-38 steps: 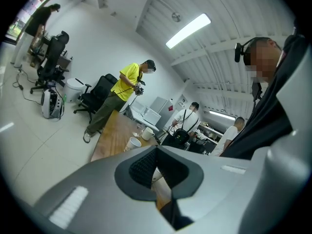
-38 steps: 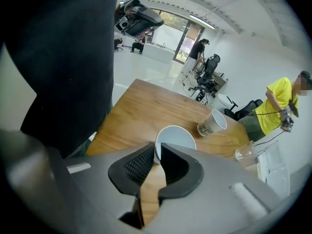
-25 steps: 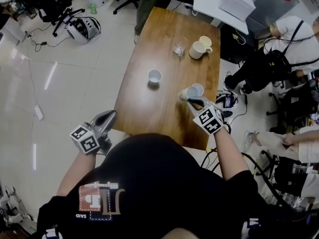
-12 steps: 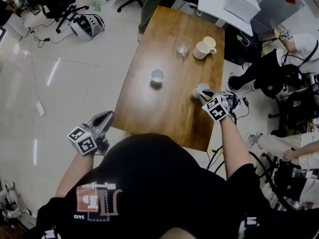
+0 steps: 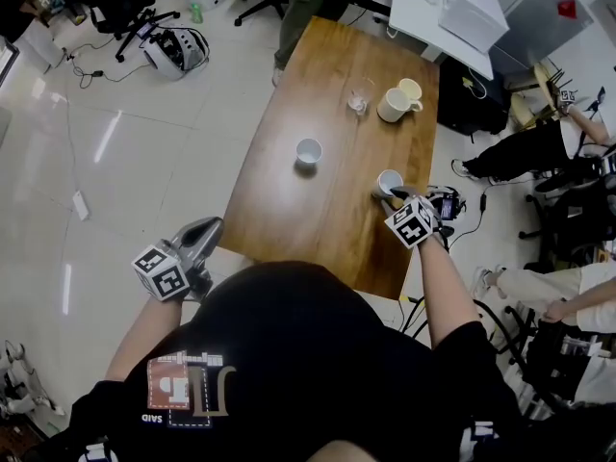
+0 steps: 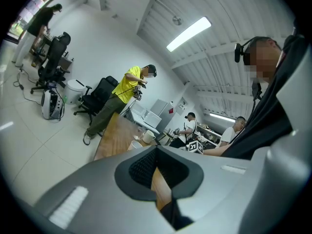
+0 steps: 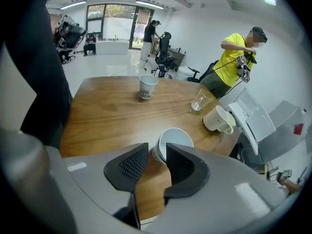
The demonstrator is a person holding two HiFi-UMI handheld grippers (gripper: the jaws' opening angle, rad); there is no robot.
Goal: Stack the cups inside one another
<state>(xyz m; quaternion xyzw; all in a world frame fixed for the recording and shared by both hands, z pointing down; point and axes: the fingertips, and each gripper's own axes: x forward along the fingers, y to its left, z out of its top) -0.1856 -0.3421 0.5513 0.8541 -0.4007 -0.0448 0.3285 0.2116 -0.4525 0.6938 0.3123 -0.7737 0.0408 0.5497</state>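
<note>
Cups (image 5: 389, 181) nested upright near the bench's (image 5: 318, 94) right edge, wall between the opening right tongs (image 5: 395, 196), ungripped. Left tongs (image 5: 207, 227) pressed together, empty, off the near left corner.

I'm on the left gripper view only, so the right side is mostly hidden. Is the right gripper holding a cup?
Observer: No. The right gripper has its fingers opening. The white cup stands upright just ahead of them, not pinched.
Operator: A single cup?
Observer: It looks like two nested cups. A second rim shows down its side.
Operator: Where does it sit?
Observer: In the head view, close to the right edge of the table.
</note>
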